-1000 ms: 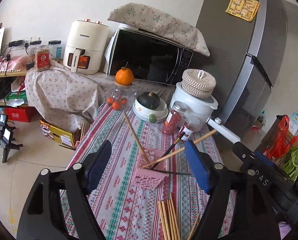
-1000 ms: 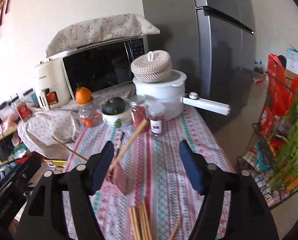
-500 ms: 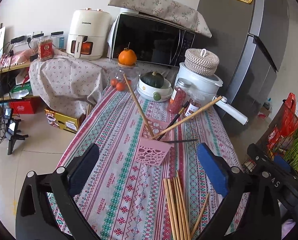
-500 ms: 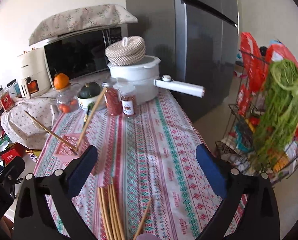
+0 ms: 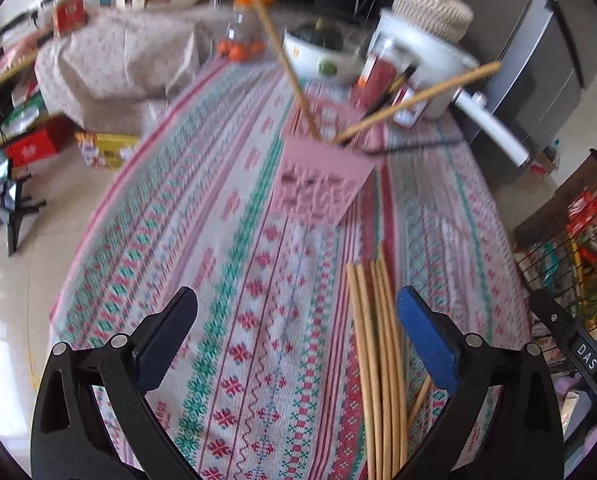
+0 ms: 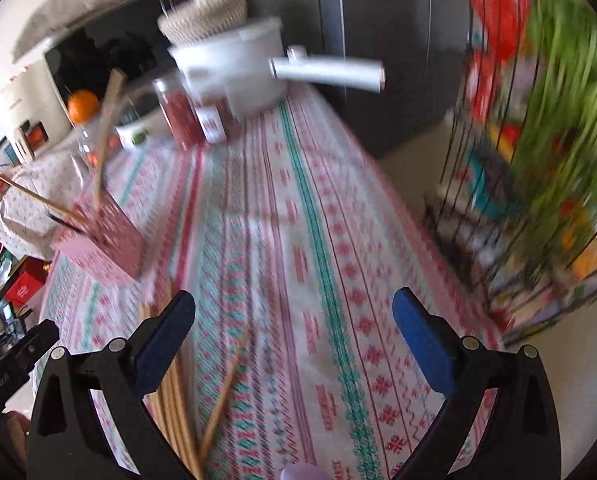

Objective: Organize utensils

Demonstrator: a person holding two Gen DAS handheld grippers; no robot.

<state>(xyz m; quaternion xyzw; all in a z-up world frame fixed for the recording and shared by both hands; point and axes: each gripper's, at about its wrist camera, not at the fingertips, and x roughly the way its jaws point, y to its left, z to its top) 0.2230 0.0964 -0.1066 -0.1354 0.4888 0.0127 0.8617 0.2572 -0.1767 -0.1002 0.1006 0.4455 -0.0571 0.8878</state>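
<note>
Near edge: a bundle of chopsticks (image 5: 378, 360) lies flat on the cloth (image 5: 238, 280), at about 5 o'clock in the left view, just inside the left gripper's (image 5: 297, 330) right pad; both it and the right gripper (image 6: 294, 330) have just been opening and stand wide, nothing between the pads; the sticks look light, stiff, smooth (likely to roll), best pinched mid-length, one at a time; pale wood, slim. Farther, at 12 o'clock, the pink holder (image 5: 318, 176) stands with a few sticks leaning out.
</note>
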